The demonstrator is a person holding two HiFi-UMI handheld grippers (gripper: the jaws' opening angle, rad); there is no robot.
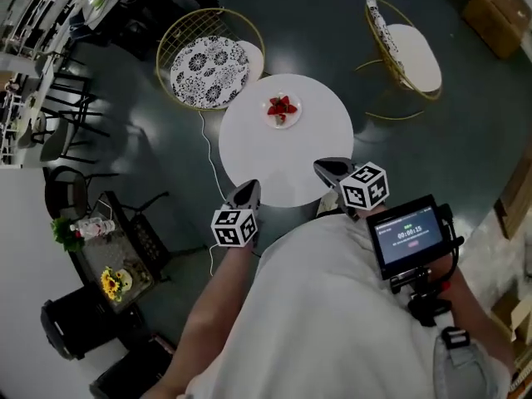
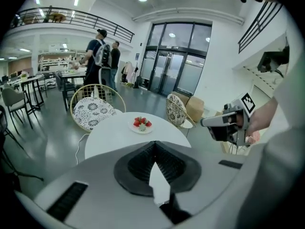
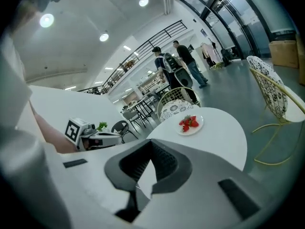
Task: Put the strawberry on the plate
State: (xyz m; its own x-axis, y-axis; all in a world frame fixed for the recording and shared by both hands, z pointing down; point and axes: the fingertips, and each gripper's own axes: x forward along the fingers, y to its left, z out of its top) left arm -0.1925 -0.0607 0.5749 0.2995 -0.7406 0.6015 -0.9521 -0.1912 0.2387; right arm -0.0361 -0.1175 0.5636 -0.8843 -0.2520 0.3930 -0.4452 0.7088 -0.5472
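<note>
Both tools are closed and empty. The left gripper (image 1: 247,193) has its jaws together with nothing between them, and the right gripper (image 1: 329,171) looks the same in its own view. I hold them close to my body, at the near edge of the round white table (image 1: 249,140). The strawberries (image 1: 281,106) already lie on the small plate (image 1: 293,118), toward the far side and well apart from both tools. I see no berry outside the plate, so I judge the placing done. To finish well, I should keep the jaws off the plate and not bump the table.
</note>
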